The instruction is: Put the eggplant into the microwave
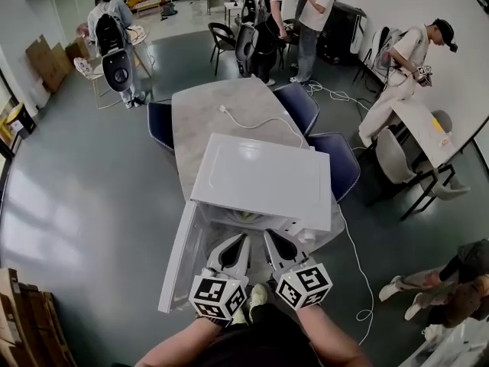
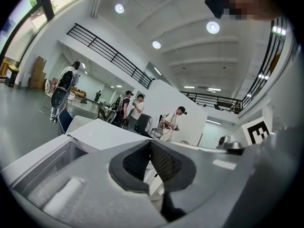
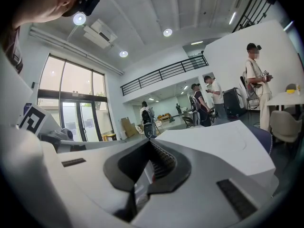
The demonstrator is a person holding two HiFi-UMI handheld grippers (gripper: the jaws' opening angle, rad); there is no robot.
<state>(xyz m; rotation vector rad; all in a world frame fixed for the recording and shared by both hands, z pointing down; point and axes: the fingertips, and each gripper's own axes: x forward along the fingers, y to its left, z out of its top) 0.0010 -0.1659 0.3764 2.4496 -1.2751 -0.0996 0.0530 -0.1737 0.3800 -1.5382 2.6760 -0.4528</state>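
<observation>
A white microwave (image 1: 260, 174) stands on the grey table (image 1: 202, 117), with its door (image 1: 179, 254) swung open toward the left. Both grippers hover side by side just in front of the open cavity. My left gripper (image 1: 242, 241) has its jaws closed together with nothing between them, and its tip (image 2: 150, 144) points over the microwave's top (image 2: 102, 134). My right gripper (image 1: 270, 238) is likewise shut and empty, its tip (image 3: 151, 141) level with the microwave's top (image 3: 213, 141). No eggplant shows in any view. Only a sliver of the cavity is visible.
A white cable (image 1: 260, 121) lies across the table behind the microwave. Blue chairs (image 1: 340, 163) stand along both sides of the table. Several people stand at the far end of the room, and one crouches on the floor at the right (image 1: 451, 281).
</observation>
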